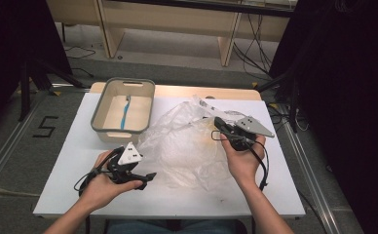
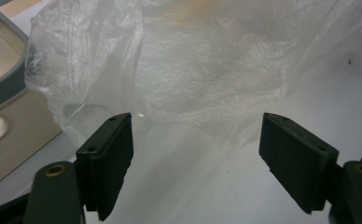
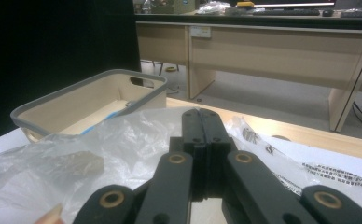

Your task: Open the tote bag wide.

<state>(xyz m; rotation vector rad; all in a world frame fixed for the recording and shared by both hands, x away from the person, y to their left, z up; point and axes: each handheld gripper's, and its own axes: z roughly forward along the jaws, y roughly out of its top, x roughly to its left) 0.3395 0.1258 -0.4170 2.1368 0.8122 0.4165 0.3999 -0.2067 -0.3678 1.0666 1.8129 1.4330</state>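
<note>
A person is sitting at the near edge of a white table (image 1: 70, 195), working a clear plastic bag (image 1: 187, 146) that is lying crumpled across the middle of the surface. The right gripper (image 1: 215, 121) is reaching in over the bag's far right part, its jaws pressed together; from the right gripper view they appear to be pinching a fold of the film, probably to lift or open the bag, though the film between them is too thin to confirm. The right hand (image 1: 243, 158) is holding its tool angled toward the far left, wrist raised above the table. The left gripper (image 1: 150, 175) is hovering low near the bag's near left edge, jaws wide apart with nothing between them, seemingly lining up for a second grip; the left hand (image 1: 102, 185) is resting close to the surface. A grey-rimmed beige basket (image 1: 99, 109) is sitting toward the far left corner, just beside the bag, with a blue toothbrush (image 1: 124, 114) lying inside.
</note>
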